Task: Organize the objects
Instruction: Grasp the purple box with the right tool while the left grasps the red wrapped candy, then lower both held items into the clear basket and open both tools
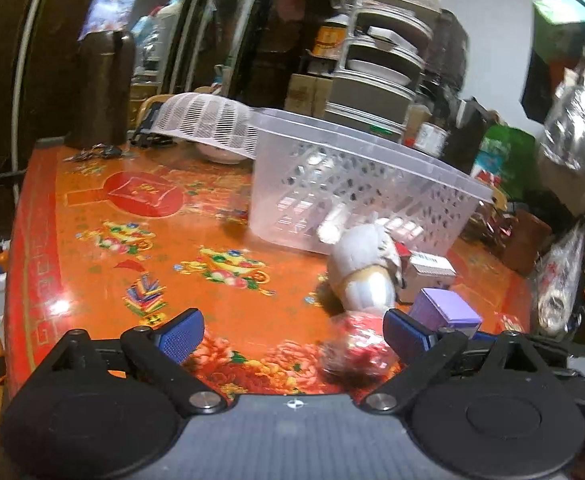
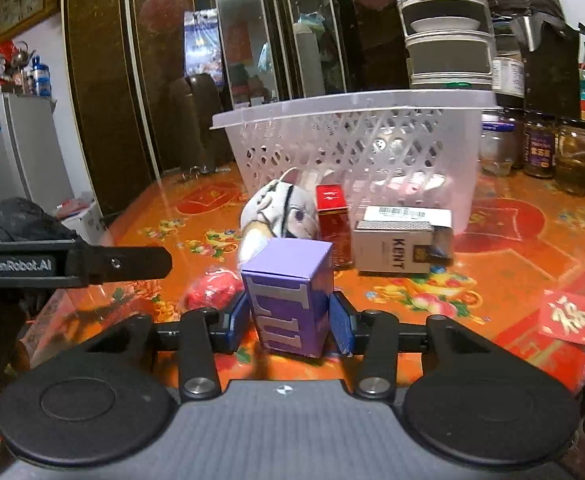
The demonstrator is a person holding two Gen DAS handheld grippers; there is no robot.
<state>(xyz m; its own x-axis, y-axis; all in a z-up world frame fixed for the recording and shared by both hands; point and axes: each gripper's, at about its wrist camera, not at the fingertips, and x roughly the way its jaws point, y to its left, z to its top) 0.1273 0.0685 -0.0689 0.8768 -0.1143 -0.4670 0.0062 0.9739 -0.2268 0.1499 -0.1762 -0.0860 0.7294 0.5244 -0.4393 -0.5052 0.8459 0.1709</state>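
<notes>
My right gripper [image 2: 289, 322] is shut on a purple box [image 2: 288, 296], which stands upright between its blue pads; the box also shows in the left wrist view [image 1: 448, 310]. My left gripper [image 1: 294, 334] is open and empty, low over the table, with a blurred red wrapped object [image 1: 356, 350] just inside its right finger; that object also shows in the right wrist view [image 2: 212, 290]. A grey-white plush toy [image 1: 366, 270] [image 2: 280, 214] lies in front of a clear plastic basket [image 1: 356, 188] [image 2: 356, 140]. A red box [image 2: 332, 216] and a white KENT carton [image 2: 400, 240] lie beside the toy.
The table [image 1: 132, 240] has an orange-red patterned cover. Glass jars [image 2: 540, 148] stand at the back right. A white mesh cover [image 1: 208, 122] over a bowl and a dark flask [image 1: 100, 88] stand at the back left. Stacked dish racks [image 1: 376, 64] stand behind the basket.
</notes>
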